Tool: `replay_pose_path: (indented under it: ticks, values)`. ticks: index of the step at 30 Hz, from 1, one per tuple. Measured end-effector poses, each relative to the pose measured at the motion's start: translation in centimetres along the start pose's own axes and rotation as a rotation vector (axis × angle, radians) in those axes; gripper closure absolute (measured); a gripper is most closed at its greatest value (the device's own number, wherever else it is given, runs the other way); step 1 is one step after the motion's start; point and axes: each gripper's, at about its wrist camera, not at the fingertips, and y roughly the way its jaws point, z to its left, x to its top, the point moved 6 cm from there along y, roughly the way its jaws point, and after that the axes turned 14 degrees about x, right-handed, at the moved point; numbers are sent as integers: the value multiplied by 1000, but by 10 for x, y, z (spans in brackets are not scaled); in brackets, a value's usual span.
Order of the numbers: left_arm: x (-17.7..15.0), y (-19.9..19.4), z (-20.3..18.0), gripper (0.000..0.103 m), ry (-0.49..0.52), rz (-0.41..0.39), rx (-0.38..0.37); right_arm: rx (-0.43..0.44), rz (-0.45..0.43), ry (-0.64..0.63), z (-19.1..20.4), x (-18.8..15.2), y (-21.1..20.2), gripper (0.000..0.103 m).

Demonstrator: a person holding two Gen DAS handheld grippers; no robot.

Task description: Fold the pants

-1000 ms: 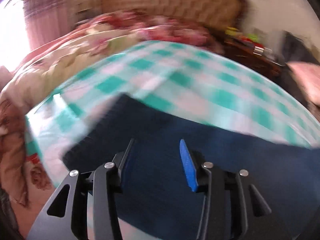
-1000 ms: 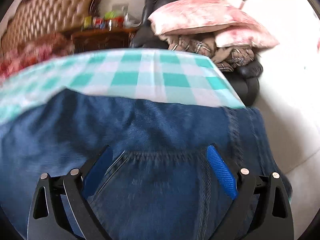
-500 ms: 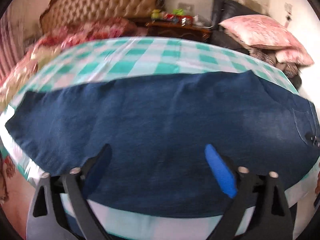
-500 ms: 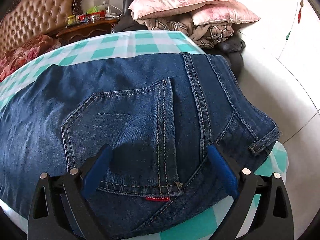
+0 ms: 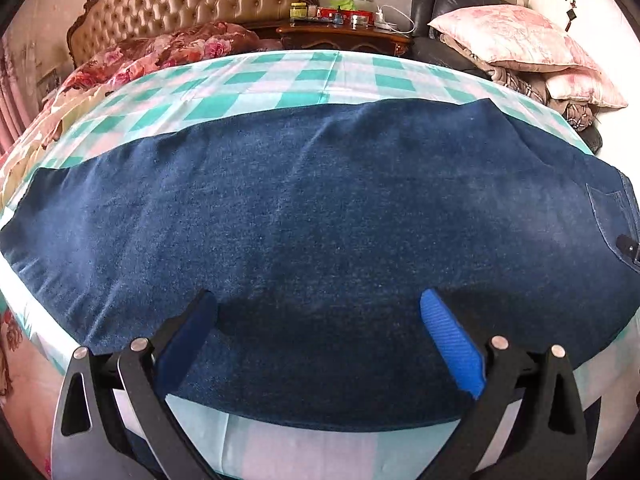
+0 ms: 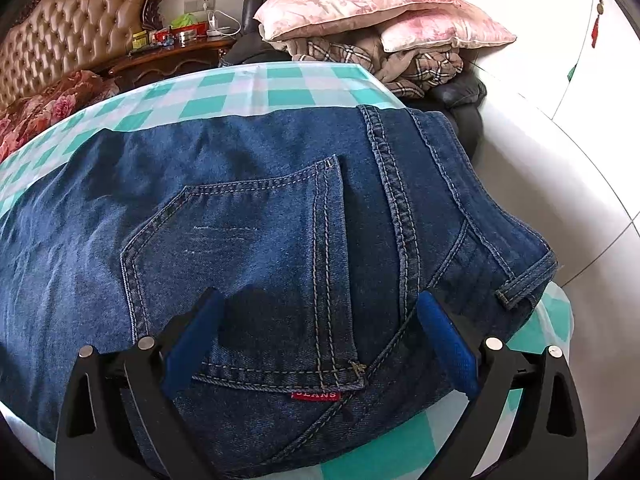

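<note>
Dark blue jeans (image 5: 320, 220) lie flat across a table with a green-and-white checked cloth (image 5: 256, 84), folded lengthwise, legs to the left. The right wrist view shows the seat end with a back pocket (image 6: 248, 248) and the waistband (image 6: 520, 248) at the table's right edge. My left gripper (image 5: 318, 312) is open and empty above the near edge of the leg part. My right gripper (image 6: 318, 312) is open and empty above the pocket.
A bed with a tufted headboard (image 5: 192, 4) and floral bedding (image 5: 168, 48) stands behind the table. A wooden nightstand (image 5: 344, 36) holds small items. A dark chair carries pink pillows (image 6: 360, 0) and blankets. White floor (image 6: 560, 180) lies to the right.
Both grippers have pulled back from the jeans; the left one opened wider and swung right, taking in the whole leg. The jeans lie still.
</note>
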Motion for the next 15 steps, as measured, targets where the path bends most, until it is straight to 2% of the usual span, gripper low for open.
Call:
replay_pose_path:
  ticks: [2, 3, 6, 9, 11, 13, 14, 15]
  values:
    - [2, 0, 1, 1, -1, 4, 1, -26, -2, 0, 2, 4, -6, 10]
    - [3, 0, 2, 1, 4, -1, -1, -15, -32, -4, 9, 8, -17, 10]
    - [3, -1, 3, 1, 1, -6, 0, 110, -87, -72, 46, 11, -41, 10]
    - [4, 0, 3, 1, 1, 2, 2, 215, -63, -107, 81, 0, -42, 10]
    - [4, 0, 2, 1, 3, 19, 1, 232, -8, -120, 100, -13, -32, 10]
    - [6, -7, 3, 16, -11, 16, 5, 199, 53, -130, 105, -26, -19, 10]
    - [8, -16, 1, 22, -14, -4, -24, 193, 83, -131, 105, -32, -14, 10]
    - [10, -23, -2, 24, -10, -21, -40, 181, 98, -141, 105, -37, -10, 10]
